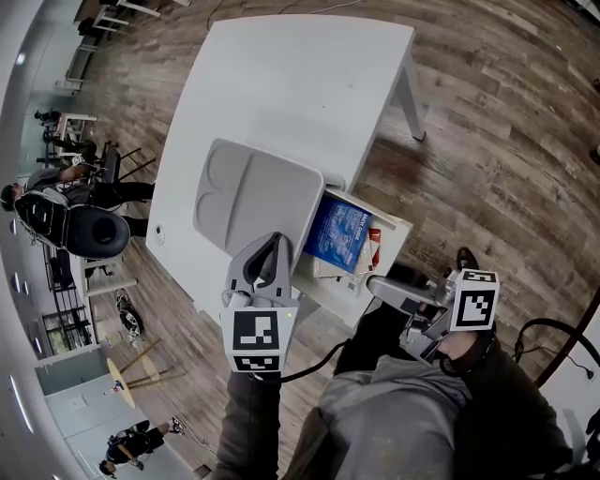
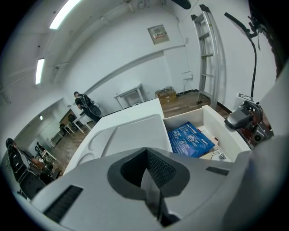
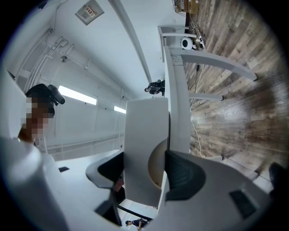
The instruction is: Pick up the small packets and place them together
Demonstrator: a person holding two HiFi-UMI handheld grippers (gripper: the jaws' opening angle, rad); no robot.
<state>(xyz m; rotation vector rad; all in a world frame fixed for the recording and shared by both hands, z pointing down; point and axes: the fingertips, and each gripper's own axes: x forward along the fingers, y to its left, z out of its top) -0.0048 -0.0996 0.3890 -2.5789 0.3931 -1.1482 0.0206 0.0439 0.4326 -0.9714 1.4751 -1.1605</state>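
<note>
an open lab or office hall: wood-plank floor (image 1: 487, 112), white table (image 1: 281, 84), ceiling strip light (image 2: 67, 12), a ladder (image 2: 206, 58)

You're working at a white table (image 1: 281, 84). A grey tray (image 1: 258, 202) is lying by its near edge, and a blue packet (image 1: 337, 232) is lying in its pulled-out drawer (image 1: 401, 228).

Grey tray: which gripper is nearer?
Left. The left gripper hangs over the near edge of the grey tray, jaws shut and empty. The right gripper is off to the tray's right, clamped on the front wall of the open drawer.
</note>
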